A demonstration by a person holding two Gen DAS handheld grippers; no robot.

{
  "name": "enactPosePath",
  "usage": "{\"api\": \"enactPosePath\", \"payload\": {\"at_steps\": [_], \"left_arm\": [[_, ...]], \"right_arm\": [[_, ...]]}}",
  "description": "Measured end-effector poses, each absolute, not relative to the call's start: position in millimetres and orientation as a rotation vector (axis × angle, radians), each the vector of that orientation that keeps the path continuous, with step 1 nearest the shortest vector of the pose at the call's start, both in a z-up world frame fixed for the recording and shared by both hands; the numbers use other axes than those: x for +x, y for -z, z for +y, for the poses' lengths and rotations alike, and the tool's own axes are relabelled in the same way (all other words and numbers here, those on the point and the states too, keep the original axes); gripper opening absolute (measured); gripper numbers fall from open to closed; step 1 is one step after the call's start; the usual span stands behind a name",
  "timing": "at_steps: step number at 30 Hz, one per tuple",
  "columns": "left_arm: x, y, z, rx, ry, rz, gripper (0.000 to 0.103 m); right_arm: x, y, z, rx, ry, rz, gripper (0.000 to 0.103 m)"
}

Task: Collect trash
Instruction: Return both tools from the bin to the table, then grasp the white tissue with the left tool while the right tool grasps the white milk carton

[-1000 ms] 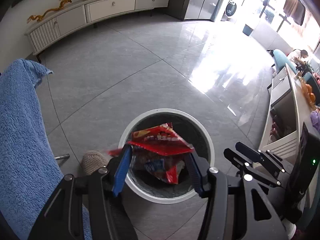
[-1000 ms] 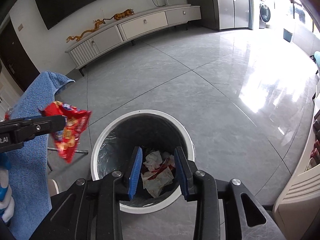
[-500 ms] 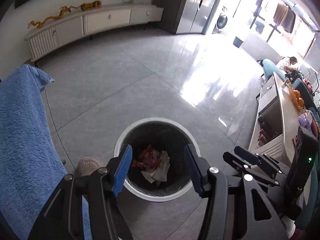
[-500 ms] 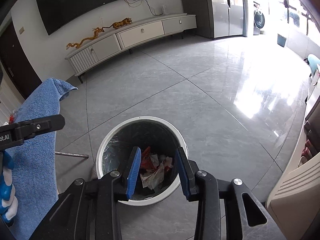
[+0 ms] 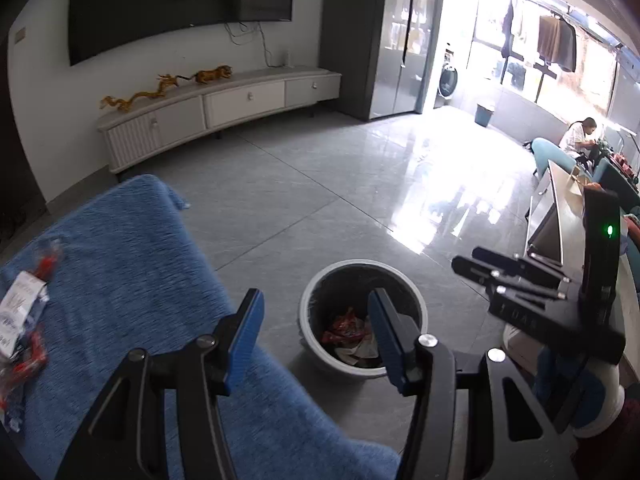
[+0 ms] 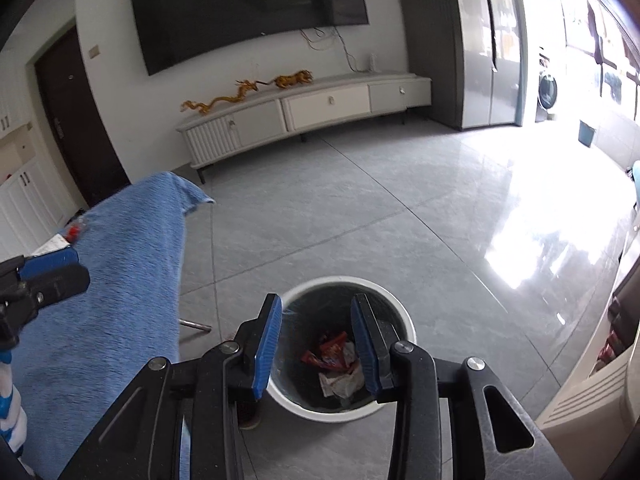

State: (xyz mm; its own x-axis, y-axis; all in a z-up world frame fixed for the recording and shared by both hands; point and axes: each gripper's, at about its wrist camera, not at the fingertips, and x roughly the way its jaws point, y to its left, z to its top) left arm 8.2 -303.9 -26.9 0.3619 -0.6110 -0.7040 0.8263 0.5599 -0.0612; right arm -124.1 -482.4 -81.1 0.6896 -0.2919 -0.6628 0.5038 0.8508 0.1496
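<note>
A round white-rimmed trash bin (image 5: 316, 292) stands on the floor with red wrappers and crumpled paper (image 5: 348, 330) inside; it also shows in the right wrist view (image 6: 400, 320). My left gripper (image 5: 316, 338) is open and empty, held high beside the bin. My right gripper (image 6: 316, 344) is open and empty above the bin; it also shows in the left wrist view (image 5: 516, 276). Several wrappers (image 5: 24, 312) lie on the blue towel (image 5: 120, 264) at the left. A wrapper (image 6: 74, 232) shows at the towel's far edge.
The towel-covered surface (image 6: 120, 240) fills the left side. A white TV cabinet (image 6: 304, 116) with gold figurines stands at the back wall. A white cabinet (image 6: 600, 400) is close on the right. A person sits at a far desk (image 5: 580, 136).
My left gripper let go of the red snack bag, which dropped into the bin. Both grippers then rose and tilted up, and the left one swung toward the towel.
</note>
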Motion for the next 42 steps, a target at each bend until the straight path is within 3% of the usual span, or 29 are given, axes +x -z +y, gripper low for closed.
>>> {"api": "enactPosePath", "payload": {"at_steps": [17,28,31,42], "left_arm": [[34.6,-2.6,-77.9,0.167,0.682,0.661,0.052],[110.2,38.4,61.6,0.07,0.417,0.738,0.052],[129.3,55.1,79.9,0.05,0.405,0.772,0.052],[182.3,95.6,92.7,0.05,0.484,0.835,0.052]], "right_arm": [[-65.2,-4.9,-353.4,0.191,0.199,0.585,0.044],[38.7,-10.4,-247.9,0.131,-0.047,0.689,0.071],[72.8,-7.2,-224.4,0.164,-0.113,0.73,0.082],[212.3,39.9,-173.0,0.379,-0.157,1.003,0.099]]}}
